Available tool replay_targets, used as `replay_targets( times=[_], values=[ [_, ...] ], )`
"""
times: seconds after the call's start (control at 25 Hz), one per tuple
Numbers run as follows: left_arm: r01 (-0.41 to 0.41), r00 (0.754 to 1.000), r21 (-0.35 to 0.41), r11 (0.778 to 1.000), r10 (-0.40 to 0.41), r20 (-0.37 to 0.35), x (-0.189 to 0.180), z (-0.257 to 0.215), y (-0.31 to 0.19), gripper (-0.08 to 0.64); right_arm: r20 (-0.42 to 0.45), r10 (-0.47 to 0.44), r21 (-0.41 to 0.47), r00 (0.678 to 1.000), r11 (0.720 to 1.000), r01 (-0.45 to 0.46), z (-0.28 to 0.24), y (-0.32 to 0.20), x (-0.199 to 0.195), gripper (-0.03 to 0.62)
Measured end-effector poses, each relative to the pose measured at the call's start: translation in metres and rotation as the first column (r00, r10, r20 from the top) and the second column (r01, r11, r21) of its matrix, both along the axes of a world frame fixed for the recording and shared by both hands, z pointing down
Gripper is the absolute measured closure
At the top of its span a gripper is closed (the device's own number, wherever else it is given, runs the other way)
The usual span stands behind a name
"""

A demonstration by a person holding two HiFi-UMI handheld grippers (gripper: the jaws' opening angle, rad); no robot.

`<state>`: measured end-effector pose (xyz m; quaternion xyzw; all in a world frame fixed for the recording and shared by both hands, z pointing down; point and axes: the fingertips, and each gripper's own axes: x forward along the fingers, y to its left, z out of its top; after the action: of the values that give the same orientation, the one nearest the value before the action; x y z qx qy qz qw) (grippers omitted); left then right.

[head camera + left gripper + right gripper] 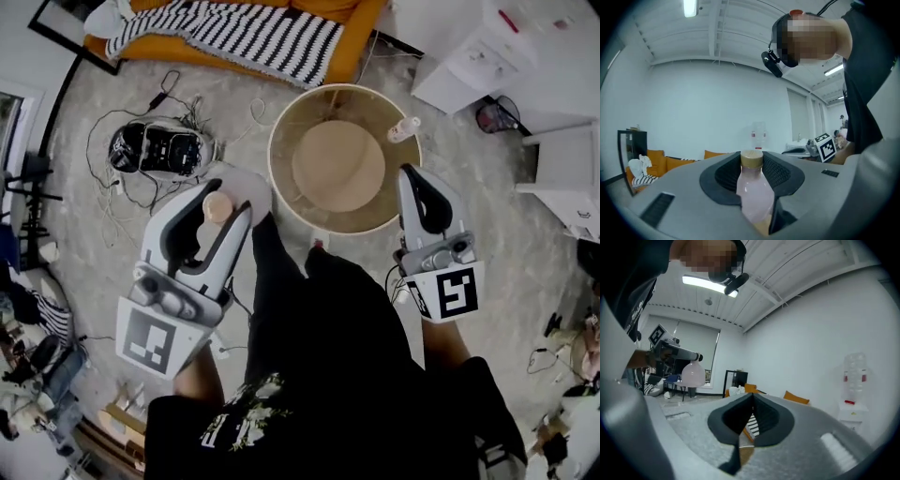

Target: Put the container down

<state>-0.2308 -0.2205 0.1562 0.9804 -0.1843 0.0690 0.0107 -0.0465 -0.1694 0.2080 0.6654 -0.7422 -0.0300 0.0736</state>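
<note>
The round surface (pixel 309 112) stands on the floor before the couch (pixel 352 42), where a blanket (pixel 253 37) lies. A small bottle (pixel 405 128) rests on its right rim. The left claw (pixel 228 199), a container (pixel 752 187) between its jaws, is at the surface's left edge and the right claw (pixel 410 172) at its right edge.

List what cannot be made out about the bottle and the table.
Lower end of the bottle: left gripper view, hidden behind the left gripper's body.
Legs of the round table: head view, covered by its own top.
Details of the small bottle on the table's rim: head view, too small.
Gap from bottle to table: neither gripper view shows the table.
</note>
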Motion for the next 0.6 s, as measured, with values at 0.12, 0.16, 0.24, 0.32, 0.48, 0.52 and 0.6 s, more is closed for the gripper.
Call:
replay_targets(
  times=[0.12,0.16,0.24,0.32,0.48,0.52,0.6],
  values=[
    [-0.122,0.992,-0.002,0.992,0.122,-0.013,0.032,0.002,-0.018,0.410,-0.002,0.118,-0.016,0.993,0.993,-0.118,0.005,0.001,0.024,0.597],
    [-0.170,0.985,-0.004,0.985,0.170,-0.014,0.042,0.003,-0.024,0.410,-0.002,0.160,-0.017,0.987,0.987,-0.160,0.005,0.001,0.030,0.597],
    [-0.252,0.968,-0.009,0.968,0.252,-0.016,0.061,0.002,-0.038,0.410,-0.005,0.227,-0.016,0.974,0.974,-0.227,0.002,-0.005,0.039,0.597],
    [-0.312,0.950,-0.013,0.950,0.311,-0.017,0.078,0.000,-0.051,0.410,-0.006,0.274,-0.016,0.962,0.962,-0.274,-0.002,-0.012,0.046,0.597],
    [-0.423,0.906,-0.014,0.906,0.423,-0.022,0.103,-0.006,-0.068,0.410,-0.001,0.346,-0.016,0.938,0.938,-0.346,-0.007,-0.024,0.048,0.597],
    [-0.452,0.892,-0.009,0.892,0.452,-0.021,0.110,-0.008,-0.073,0.410,0.000,0.365,-0.016,0.931,0.931,-0.365,-0.008,-0.029,0.047,0.597],
    [-0.501,0.865,0.006,0.865,0.501,-0.012,0.123,-0.009,-0.083,0.410,0.002,0.401,-0.015,0.916,0.916,-0.401,-0.010,-0.040,0.045,0.597]
  ],
)
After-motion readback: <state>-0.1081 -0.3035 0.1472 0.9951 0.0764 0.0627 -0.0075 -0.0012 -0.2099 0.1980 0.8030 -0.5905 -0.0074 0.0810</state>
